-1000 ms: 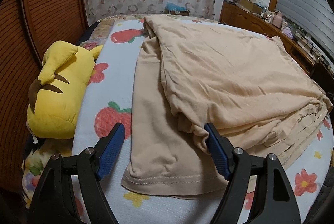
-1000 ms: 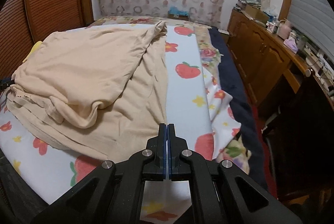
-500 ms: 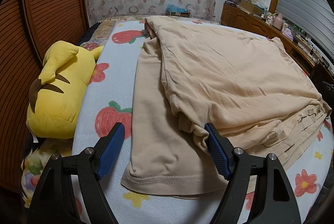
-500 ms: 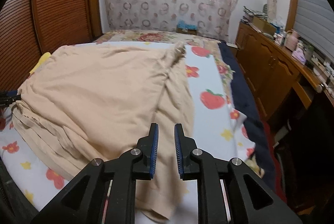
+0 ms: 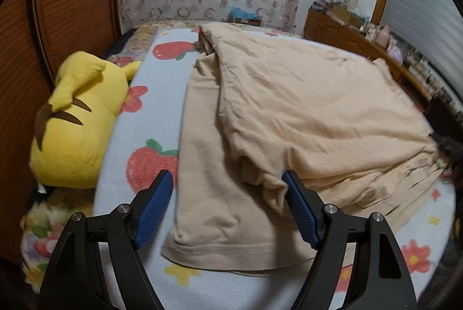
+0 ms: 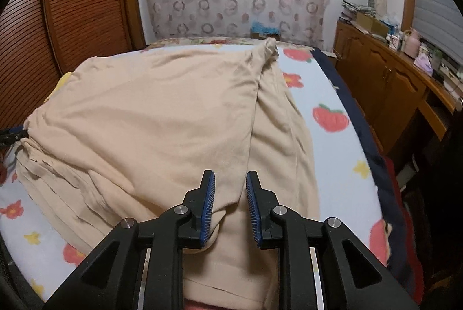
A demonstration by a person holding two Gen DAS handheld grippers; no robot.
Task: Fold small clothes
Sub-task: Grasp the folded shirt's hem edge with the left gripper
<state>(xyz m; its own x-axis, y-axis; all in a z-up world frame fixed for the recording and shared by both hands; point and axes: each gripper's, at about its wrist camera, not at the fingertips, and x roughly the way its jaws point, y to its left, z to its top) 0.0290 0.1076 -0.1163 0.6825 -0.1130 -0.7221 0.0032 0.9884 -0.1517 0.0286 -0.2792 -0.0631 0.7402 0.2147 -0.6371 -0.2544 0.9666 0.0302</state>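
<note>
Tongs status: my left tongs point(image 5: 227, 208) stand wide apart, empty; my right tongs point(image 6: 230, 207) are opening, gripping nothing. Beige garment point(image 5: 303, 119) lies on the bed point(image 5: 162, 96), side flaps folded inward. I judge crosswise folds remain.

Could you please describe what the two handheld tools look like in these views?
Both the left tool and the right tool have matte black angular frames with silver round screws and blue ribbed pads on the fingers. No cables, sleeves or hands show.
</note>
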